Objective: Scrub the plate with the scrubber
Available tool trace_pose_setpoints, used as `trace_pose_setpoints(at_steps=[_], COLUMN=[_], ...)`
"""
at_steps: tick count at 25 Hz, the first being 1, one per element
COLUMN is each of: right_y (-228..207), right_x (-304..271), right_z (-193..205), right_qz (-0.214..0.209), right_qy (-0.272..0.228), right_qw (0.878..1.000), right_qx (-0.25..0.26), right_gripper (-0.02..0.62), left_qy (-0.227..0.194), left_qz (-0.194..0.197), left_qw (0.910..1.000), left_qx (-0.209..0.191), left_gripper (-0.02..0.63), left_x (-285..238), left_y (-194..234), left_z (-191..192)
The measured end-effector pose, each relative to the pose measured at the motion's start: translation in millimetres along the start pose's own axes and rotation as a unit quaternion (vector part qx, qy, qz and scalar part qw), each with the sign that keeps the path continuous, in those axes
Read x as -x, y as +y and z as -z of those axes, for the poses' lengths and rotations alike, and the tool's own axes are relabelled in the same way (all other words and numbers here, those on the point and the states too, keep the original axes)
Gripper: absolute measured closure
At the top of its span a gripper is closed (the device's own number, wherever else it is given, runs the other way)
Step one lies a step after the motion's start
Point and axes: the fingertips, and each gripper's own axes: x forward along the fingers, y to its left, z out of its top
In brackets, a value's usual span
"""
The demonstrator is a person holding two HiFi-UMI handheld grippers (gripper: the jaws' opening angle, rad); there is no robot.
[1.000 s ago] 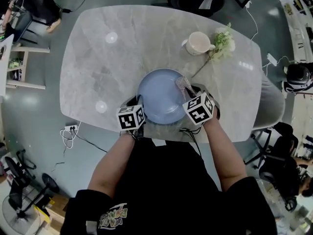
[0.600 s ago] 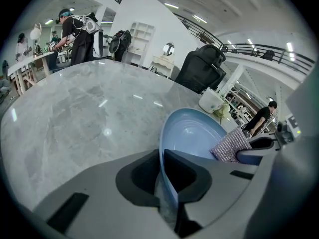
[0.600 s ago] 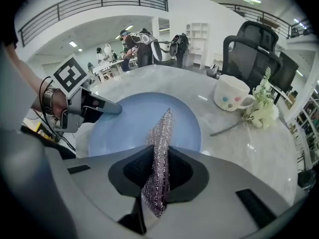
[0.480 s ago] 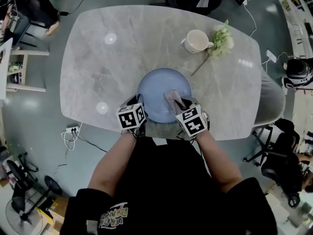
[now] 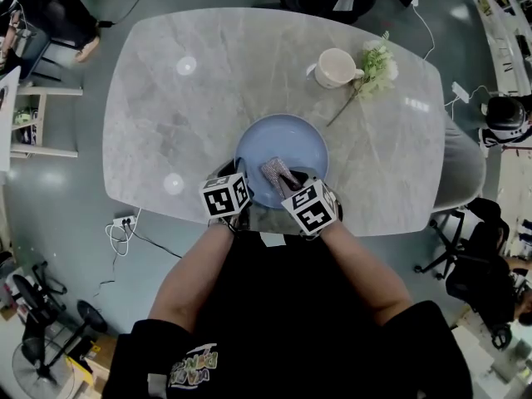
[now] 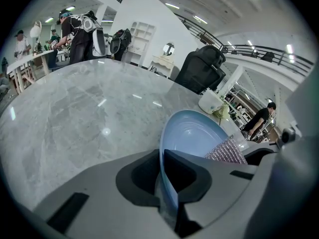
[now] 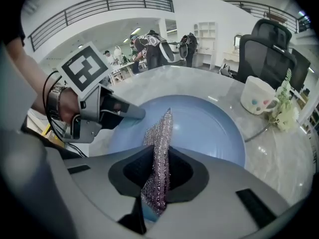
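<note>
Left tool clamps the plate rim at 8 o'clock. Right tool grips the scrubber, which lies on the plate between centre and 6 o'clock. Most of the plate face lies toward 1 o'clock.

My grey marble table carries a blue plate near my edge. Farther off on the right stands a cream mug, a flower sprig lying just beside it.

One bench carries one blue plate, one scrubber, and at one o'clock one mug and one flower sprig. Two tongs show: left tongs, right tongs.
</note>
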Motion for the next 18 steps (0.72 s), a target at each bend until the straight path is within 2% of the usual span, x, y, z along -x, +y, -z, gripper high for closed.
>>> trace_pose_setpoints(at_steps=[4, 10, 18], right_y=[9, 22, -1], right_x=[-3, -18, -36], right_z=[-13, -35, -37], right_qz=[-0.016, -0.035, 0.001], right_qy=[-0.020, -0.021, 0.014], right_qw=[1.000, 0.999, 0.999], right_qx=[-0.009, -0.011, 0.043], right_gripper=[0.525, 0.525, 0.523], left_qy=[0.003, 0.007, 0.012], left_qz=[0.008, 0.021, 0.026], left_qw=[1.0000, 0.9997, 0.9996], left_qx=[0.000, 0.012, 0.000], left_gripper=[0.566, 0.569, 0.569], left_x=[1, 1, 1], left_y=[0, -1, 0], left_z=[1, 0, 1])
